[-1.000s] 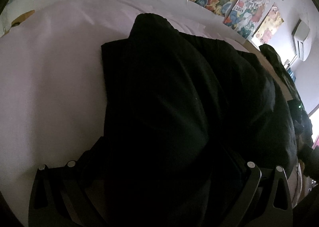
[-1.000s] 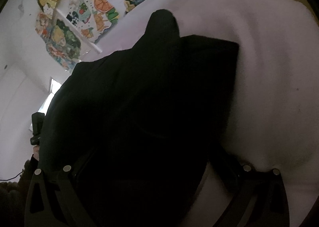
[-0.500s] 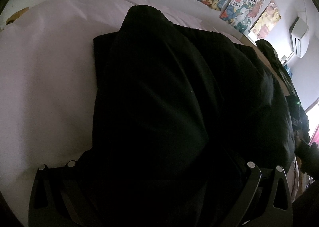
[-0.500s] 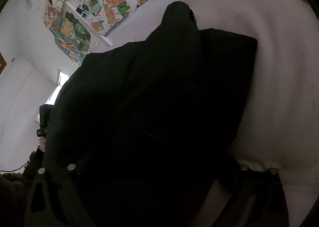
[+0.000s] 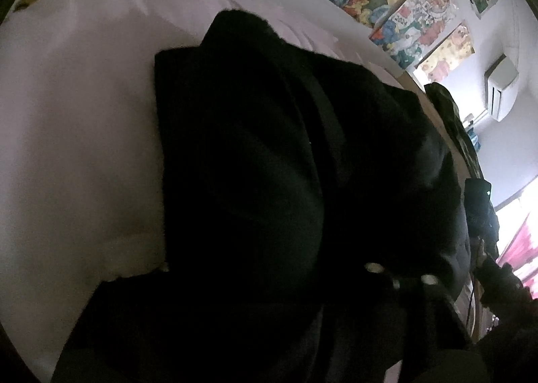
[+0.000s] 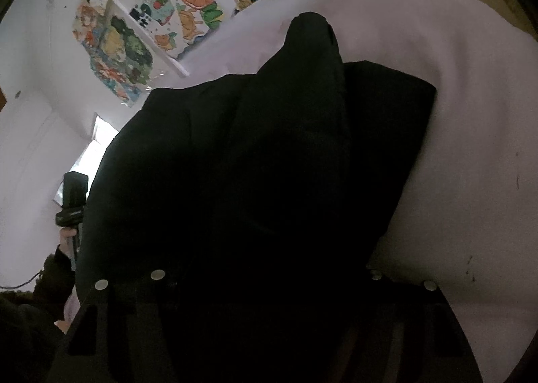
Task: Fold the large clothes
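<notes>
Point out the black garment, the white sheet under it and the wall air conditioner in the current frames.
black garment (image 6: 269,154), right wrist view, on the middle of the folded body.
white sheet (image 6: 470,134), right wrist view, on bare sheet right of the garment.
air conditioner (image 5: 501,88), left wrist view, on its front face.

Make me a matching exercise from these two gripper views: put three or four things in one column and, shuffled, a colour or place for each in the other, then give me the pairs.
Things:
1. garment
2. bed sheet
3. posters
4. air conditioner

Descriptions:
A. many-coloured, stuck on the wall
B. black, draped across the bed
C. white box high on the wall
D. pale pink, spread under the clothing

Pairs: 1-B, 2-D, 3-A, 4-C
</notes>
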`<action>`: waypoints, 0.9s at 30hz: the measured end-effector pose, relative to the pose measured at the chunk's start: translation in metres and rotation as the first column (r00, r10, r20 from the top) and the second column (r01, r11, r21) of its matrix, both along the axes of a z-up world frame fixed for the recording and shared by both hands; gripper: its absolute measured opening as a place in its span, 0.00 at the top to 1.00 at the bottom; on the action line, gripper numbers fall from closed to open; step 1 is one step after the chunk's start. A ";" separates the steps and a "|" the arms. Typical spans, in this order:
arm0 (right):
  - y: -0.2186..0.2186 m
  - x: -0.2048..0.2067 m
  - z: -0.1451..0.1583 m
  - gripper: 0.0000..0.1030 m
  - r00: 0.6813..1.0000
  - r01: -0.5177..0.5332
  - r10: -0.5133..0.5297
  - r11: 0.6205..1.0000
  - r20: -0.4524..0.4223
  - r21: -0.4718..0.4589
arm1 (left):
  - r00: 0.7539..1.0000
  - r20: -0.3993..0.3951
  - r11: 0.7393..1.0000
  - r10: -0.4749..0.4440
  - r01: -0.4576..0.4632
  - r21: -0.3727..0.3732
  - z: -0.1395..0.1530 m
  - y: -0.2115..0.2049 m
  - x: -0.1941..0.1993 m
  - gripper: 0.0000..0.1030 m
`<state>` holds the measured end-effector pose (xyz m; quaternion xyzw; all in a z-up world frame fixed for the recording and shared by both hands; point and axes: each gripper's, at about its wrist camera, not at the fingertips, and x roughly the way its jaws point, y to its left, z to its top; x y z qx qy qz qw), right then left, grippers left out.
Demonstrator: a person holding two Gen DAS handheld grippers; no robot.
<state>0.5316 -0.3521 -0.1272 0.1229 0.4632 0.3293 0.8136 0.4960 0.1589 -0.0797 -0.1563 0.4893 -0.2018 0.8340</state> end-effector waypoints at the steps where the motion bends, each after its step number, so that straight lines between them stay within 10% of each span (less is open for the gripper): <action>1: 0.002 -0.001 0.003 0.40 1.000 -0.002 0.002 1.000 0.006 -0.010 | 1.000 0.015 1.000 0.006 -0.006 0.014 0.004 -0.003 -0.003 0.61; 12: 0.007 -0.012 0.042 0.77 0.999 0.042 -0.042 0.999 0.011 0.001 | 0.998 0.061 0.975 0.018 -0.031 0.218 0.055 -0.051 -0.027 0.85; 27: 0.063 -0.136 0.149 0.79 0.997 -0.007 0.020 0.987 0.077 -0.161 | 0.997 0.041 0.963 0.062 -0.071 0.262 0.140 -0.060 -0.155 0.86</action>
